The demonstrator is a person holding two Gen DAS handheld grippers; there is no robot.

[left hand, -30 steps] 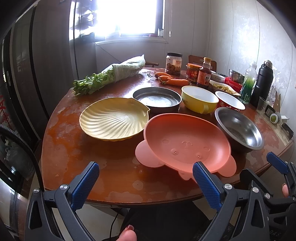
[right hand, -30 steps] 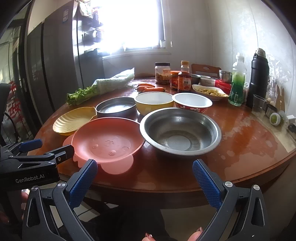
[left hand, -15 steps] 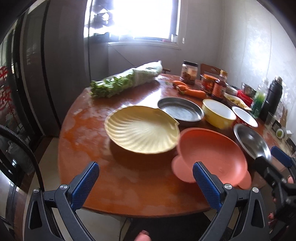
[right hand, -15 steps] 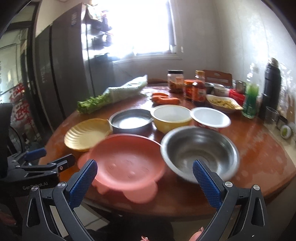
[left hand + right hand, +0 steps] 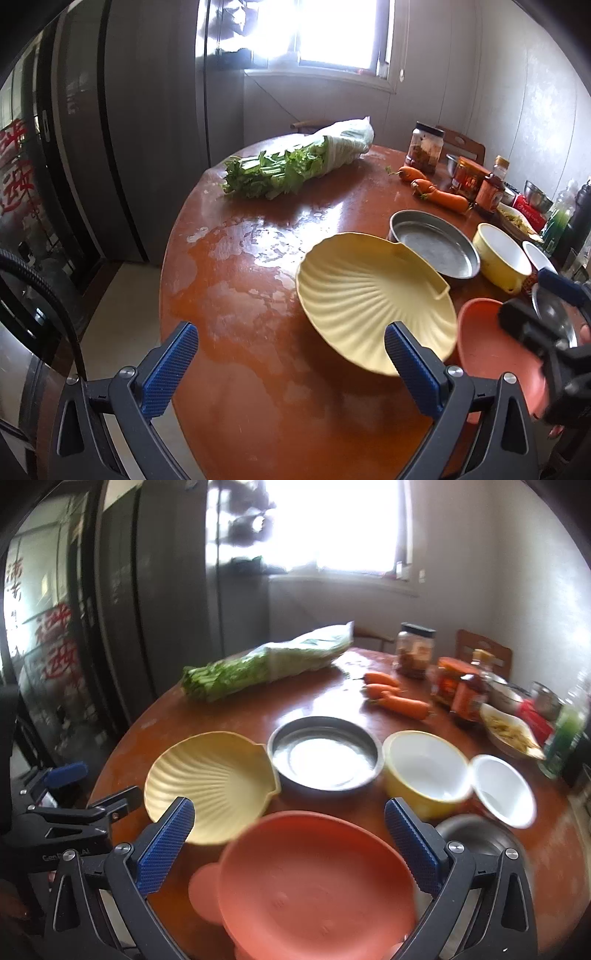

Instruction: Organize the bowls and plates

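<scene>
Dishes ring the ribbed yellow shell plate (image 5: pixel 210 782) on the desk (image 5: pixel 258 258): empty steel pan (image 5: pixel 325 757) just behind, white-lined yellow bowl (image 5: pixel 424 771) beyond, pink plate (image 5: pixel 314 886) in front. Left claw (image 5: pixel 290 363) and right claw (image 5: pixel 288 843) both gape wide, holding nothing.

yellow shell plate (image 5: pixel 210 782) lying upright on the worktop (image 5: pixel 236 280), left of the row | metal round pan (image 5: pixel 325 755) sitting just beside it | yellow bowl (image 5: pixel 424 771) standing next, touching white bowl (image 5: pixel 502 790) | coral eared plate (image 5: pixel 314 882) resting nearest, before the shell plate | steel bowl (image 5: pixel 476 836) sitting right of it, partly hidden
</scene>
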